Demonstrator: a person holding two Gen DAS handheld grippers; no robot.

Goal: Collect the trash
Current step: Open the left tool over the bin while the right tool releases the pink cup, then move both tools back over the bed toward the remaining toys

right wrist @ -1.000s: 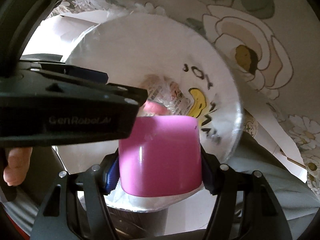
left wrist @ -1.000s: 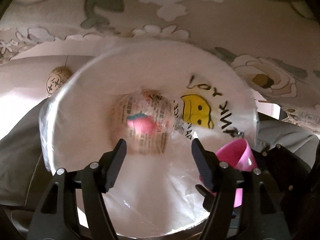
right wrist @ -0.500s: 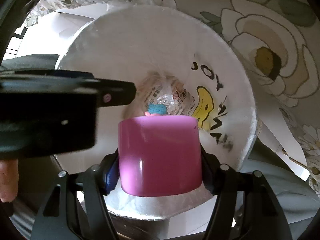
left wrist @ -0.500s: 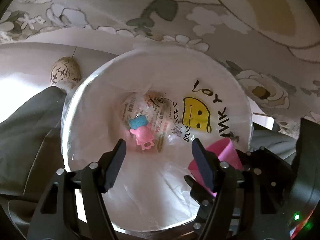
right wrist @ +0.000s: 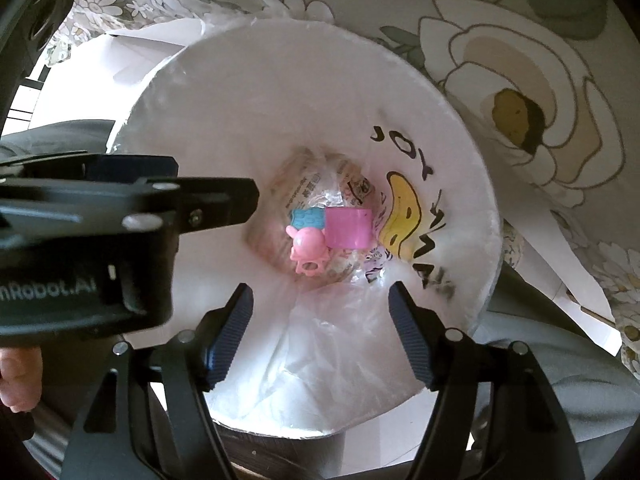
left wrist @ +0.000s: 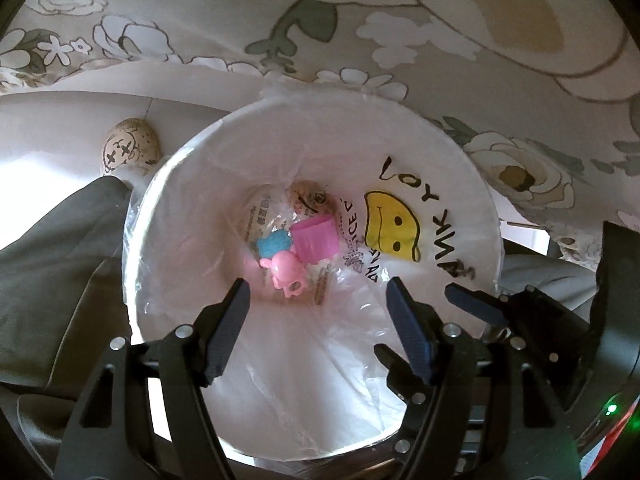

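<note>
At the bottom of the white lined bin (left wrist: 452,160), we find the pink cup (left wrist: 315,238) lying on its side, touching a pink toy (left wrist: 289,276) and a blue piece (left wrist: 273,244), all resting on printed wrappers (right wrist: 304,188). We note the left gripper (left wrist: 316,312) and the right gripper (right wrist: 320,316) both above the bin's mouth, jaws spread wide, holding nothing. Floral fabric (left wrist: 360,20) lies beyond the bin.

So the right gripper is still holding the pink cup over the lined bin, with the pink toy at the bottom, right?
No. The right gripper is open and empty; the right wrist view shows the pink cup lying at the bottom of the lined bin, beside the pink toy.
</note>
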